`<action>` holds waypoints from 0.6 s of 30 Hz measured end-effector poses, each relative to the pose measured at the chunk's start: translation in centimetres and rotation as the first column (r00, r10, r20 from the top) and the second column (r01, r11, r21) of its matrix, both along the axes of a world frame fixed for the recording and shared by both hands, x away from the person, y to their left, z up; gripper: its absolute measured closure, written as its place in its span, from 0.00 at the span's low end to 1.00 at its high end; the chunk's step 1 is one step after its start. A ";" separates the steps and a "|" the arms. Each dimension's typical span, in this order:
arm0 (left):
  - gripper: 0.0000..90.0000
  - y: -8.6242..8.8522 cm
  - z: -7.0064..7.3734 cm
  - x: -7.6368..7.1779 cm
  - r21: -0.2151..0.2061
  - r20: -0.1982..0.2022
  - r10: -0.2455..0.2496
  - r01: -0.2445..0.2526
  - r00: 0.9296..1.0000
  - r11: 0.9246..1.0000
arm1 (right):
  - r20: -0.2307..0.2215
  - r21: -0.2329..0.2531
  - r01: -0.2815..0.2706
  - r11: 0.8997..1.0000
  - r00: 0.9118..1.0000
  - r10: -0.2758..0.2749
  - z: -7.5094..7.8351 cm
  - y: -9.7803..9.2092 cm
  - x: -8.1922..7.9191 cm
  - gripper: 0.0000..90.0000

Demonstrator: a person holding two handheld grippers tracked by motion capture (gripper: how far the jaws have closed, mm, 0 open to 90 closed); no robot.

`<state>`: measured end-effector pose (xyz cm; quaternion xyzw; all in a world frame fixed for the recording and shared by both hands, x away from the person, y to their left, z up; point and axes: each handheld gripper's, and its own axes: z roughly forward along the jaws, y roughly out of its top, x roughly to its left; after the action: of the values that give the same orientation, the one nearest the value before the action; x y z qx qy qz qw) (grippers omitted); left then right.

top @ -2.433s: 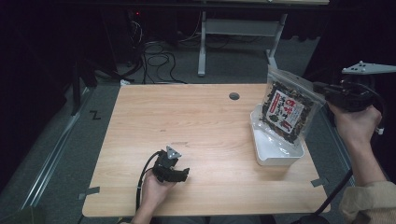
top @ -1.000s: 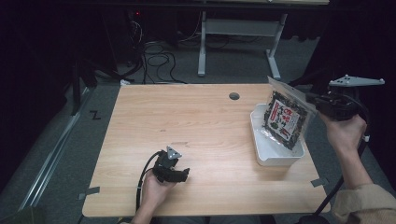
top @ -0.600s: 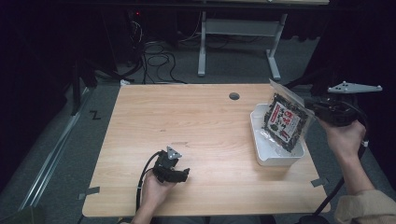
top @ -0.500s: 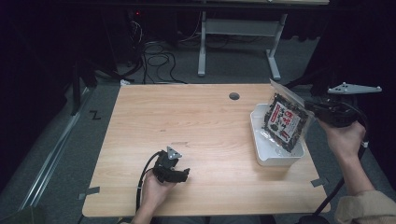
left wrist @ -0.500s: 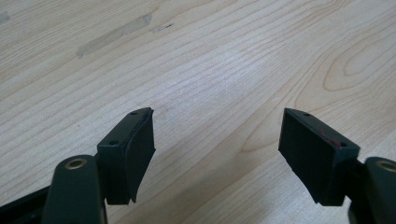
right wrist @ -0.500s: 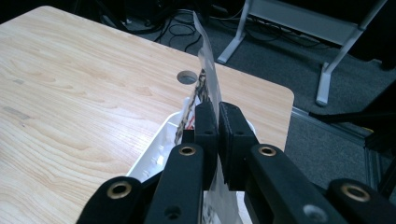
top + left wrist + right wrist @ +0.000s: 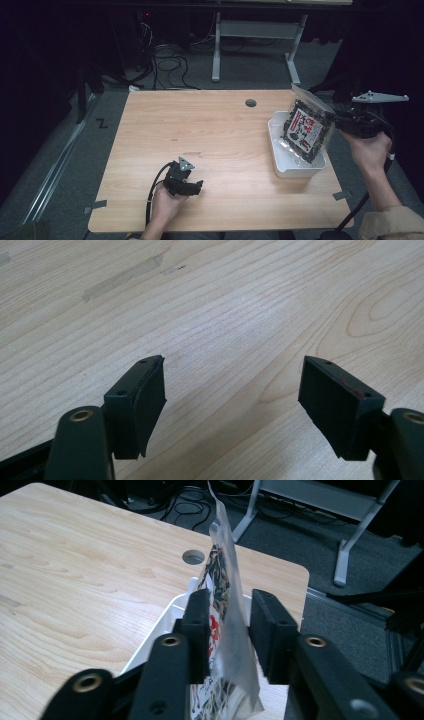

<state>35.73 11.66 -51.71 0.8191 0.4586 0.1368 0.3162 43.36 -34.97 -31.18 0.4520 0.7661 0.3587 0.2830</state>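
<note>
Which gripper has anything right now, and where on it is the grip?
The right gripper pinches the clear snack bag by its side edge, over the white tray. The left gripper is open on bare table.

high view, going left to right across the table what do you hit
left gripper resting on the table → cable hole → white tray → snack bag standing in the tray → right gripper at the bag's edge

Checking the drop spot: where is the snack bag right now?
High view, right side: the snack bag stands in the white tray, between the right tongs.
</note>
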 end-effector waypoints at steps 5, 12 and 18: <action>0.30 -0.1 0.0 0.0 0.001 0.000 0.001 -0.001 1.000 1.000 | 0.005 0.005 0.013 1.000 1.000 -0.013 -0.1 -0.3 -0.1 0.70; 0.30 -0.1 -0.1 0.0 0.005 -0.003 -0.002 0.002 1.000 1.000 | -0.004 0.010 0.026 1.000 1.000 -0.026 -0.3 -0.9 -0.1 0.67; 0.30 -0.1 -0.1 0.0 0.005 -0.003 -0.002 0.002 1.000 1.000 | 0.002 0.020 0.045 0.999 0.999 -0.045 -0.4 -1.5 -0.2 0.63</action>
<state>35.75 11.60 -51.77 0.8206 0.4578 0.1366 0.3136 43.12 -36.43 -31.58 0.4715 0.7518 0.3603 0.2874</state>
